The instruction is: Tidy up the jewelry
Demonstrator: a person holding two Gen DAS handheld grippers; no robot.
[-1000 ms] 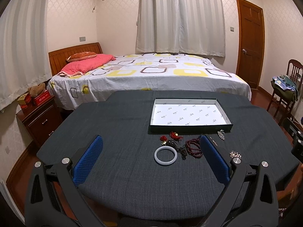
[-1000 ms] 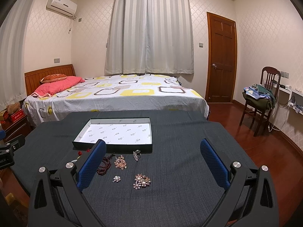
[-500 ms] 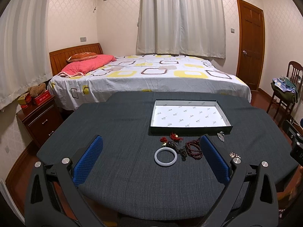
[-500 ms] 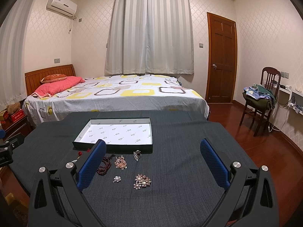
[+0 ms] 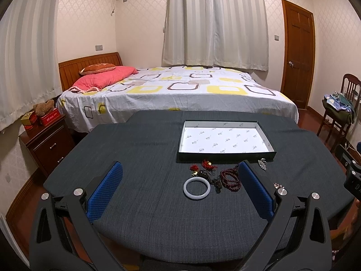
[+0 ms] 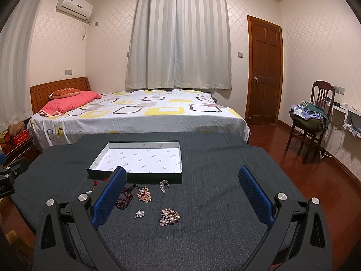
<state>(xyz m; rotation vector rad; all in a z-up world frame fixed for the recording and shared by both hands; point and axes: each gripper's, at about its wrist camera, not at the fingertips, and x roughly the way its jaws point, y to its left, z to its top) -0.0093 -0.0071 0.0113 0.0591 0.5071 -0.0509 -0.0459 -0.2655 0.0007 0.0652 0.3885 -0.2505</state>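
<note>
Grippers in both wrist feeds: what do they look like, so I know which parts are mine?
The left gripper and the right gripper look alike: matte black angular frames with triangular cut-outs, round silver bolts at the pivots, and jaws faced with blue dimpled pads. No cables, printing or sleeves show on them. At each view's edge sits part of the other black gripper.

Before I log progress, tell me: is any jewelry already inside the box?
No. In the left wrist view the box shows only its bare white printed lining, while the white bangle and red bead strand lie on the table in front of it.
</note>
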